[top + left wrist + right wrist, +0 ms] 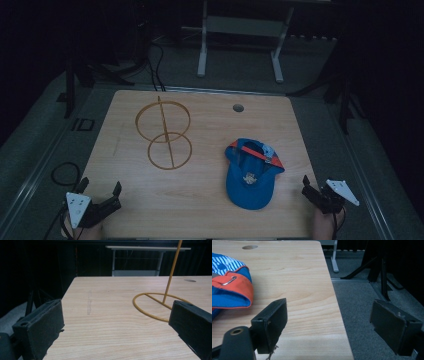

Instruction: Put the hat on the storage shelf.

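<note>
Lying on the right half of the wooden surface [200, 200], a blue cap [251, 173] was seen with its orange strap [260, 153] toward the far side and its brim toward the near edge. A yellow wire stand [164, 133], made of two rings joined by an upright rod, was set on the left half, well apart from the cap. The left gripper [102, 192] was held at the near left corner, its jaws spread wide with nothing between them; the stand's base ring was seen just beyond them in the left gripper view. The right gripper [307, 187] was held at the near right edge, jaws likewise wide apart and empty, one over the surface and one past its edge, near the cap but not touching it.
</note>
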`<action>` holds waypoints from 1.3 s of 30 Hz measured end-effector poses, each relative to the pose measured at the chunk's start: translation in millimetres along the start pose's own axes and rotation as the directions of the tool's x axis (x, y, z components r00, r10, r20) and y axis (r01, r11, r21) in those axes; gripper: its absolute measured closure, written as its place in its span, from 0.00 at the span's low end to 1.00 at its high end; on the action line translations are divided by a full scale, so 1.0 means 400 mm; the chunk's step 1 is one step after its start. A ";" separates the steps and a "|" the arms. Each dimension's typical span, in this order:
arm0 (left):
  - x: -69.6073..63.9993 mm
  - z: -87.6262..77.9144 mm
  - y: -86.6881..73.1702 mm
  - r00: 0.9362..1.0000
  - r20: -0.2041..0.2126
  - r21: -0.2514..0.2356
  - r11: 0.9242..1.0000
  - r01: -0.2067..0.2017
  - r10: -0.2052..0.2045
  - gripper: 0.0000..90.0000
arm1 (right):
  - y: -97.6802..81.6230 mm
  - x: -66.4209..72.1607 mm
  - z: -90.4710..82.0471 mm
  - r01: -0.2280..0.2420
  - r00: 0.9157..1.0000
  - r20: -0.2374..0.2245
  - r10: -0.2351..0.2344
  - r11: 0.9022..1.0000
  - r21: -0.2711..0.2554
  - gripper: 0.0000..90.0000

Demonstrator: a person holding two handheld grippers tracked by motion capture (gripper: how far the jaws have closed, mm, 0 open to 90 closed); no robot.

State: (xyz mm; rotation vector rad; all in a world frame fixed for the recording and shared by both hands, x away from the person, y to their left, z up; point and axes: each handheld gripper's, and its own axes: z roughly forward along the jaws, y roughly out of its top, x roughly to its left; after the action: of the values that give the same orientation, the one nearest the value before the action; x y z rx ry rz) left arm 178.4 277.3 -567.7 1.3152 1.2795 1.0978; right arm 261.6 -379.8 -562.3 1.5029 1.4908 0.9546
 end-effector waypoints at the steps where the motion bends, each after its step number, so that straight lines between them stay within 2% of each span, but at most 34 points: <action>1: -0.001 -0.001 0.001 1.000 -0.001 -0.007 1.000 0.005 -0.005 0.00 | -0.001 -0.001 -0.002 0.010 1.000 0.002 -0.010 1.000 0.001 0.16; 4: -0.005 -0.001 0.004 1.000 0.005 -0.009 1.000 -0.010 0.010 0.00 | 0.001 -0.002 -0.002 0.021 1.000 0.003 -0.021 1.000 0.008 0.16; 7: -0.015 0.002 0.005 0.999 0.030 0.001 0.999 -0.033 0.033 0.00 | 0.018 -0.015 -0.014 -0.012 0.999 -0.041 0.013 0.999 0.033 0.16; 15: -0.035 0.007 0.007 0.997 0.070 0.023 0.999 -0.028 0.027 0.00 | 0.103 -0.022 -0.065 -0.004 0.995 -0.098 0.006 1.000 0.013 0.15; 18: -0.038 0.008 0.009 0.996 0.091 0.044 0.999 0.004 -0.008 0.00 | 0.137 -0.019 -0.076 0.008 0.993 -0.122 -0.006 1.000 0.022 0.15; 20: -0.037 0.009 0.010 0.992 0.117 0.071 0.997 0.031 -0.039 0.01 | 0.158 -0.014 -0.083 0.015 0.990 -0.142 -0.012 1.000 0.023 0.14; 25: -0.040 0.006 0.019 0.988 0.142 0.103 0.993 0.050 -0.065 0.03 | 0.207 0.007 -0.089 0.041 0.977 -0.208 -0.035 0.999 0.024 0.14; 29: -0.046 0.001 0.024 0.986 0.160 0.113 0.993 0.033 -0.051 0.03 | 0.238 0.028 -0.081 0.070 0.963 -0.262 -0.059 0.997 0.035 0.14; 30: -0.046 0.000 0.024 0.983 0.175 0.117 0.993 0.031 -0.051 0.03 | 0.244 0.034 -0.076 0.077 0.959 -0.278 -0.061 0.996 0.048 0.14; 32: -0.047 -0.002 0.023 0.983 0.179 0.124 0.992 0.021 -0.043 0.03 | 0.255 0.048 -0.068 0.087 0.956 -0.284 -0.067 0.995 0.057 0.14; 33: -0.047 -0.002 0.023 0.980 0.193 0.125 0.992 0.019 -0.043 0.03 | 0.259 0.054 -0.065 0.092 0.952 -0.297 -0.069 0.994 0.064 0.13; 35: -0.049 -0.002 0.023 0.980 0.193 0.126 0.992 0.014 -0.038 0.03 | 0.266 0.064 -0.054 0.096 0.942 -0.327 -0.068 0.993 0.070 0.13; 36: -0.050 -0.002 0.023 0.979 0.202 0.127 0.992 0.013 -0.039 0.03 | 0.269 0.070 -0.047 0.104 0.939 -0.337 -0.074 0.992 0.074 0.13; 37: -0.052 -0.002 0.023 0.980 0.198 0.128 0.992 0.006 -0.031 0.03 | 0.271 0.075 -0.043 0.109 0.937 -0.342 -0.077 0.991 0.074 0.14; 39: -0.053 0.000 0.022 0.977 0.212 0.130 0.992 0.002 -0.029 0.03 | 0.273 0.085 -0.031 0.123 0.924 -0.373 -0.083 0.989 0.083 0.14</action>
State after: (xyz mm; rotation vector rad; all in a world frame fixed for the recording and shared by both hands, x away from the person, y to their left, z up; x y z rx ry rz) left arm 178.6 256.2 -558.5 1.4745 1.2136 0.8485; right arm 294.4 -344.1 -457.8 1.3505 1.8942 1.1565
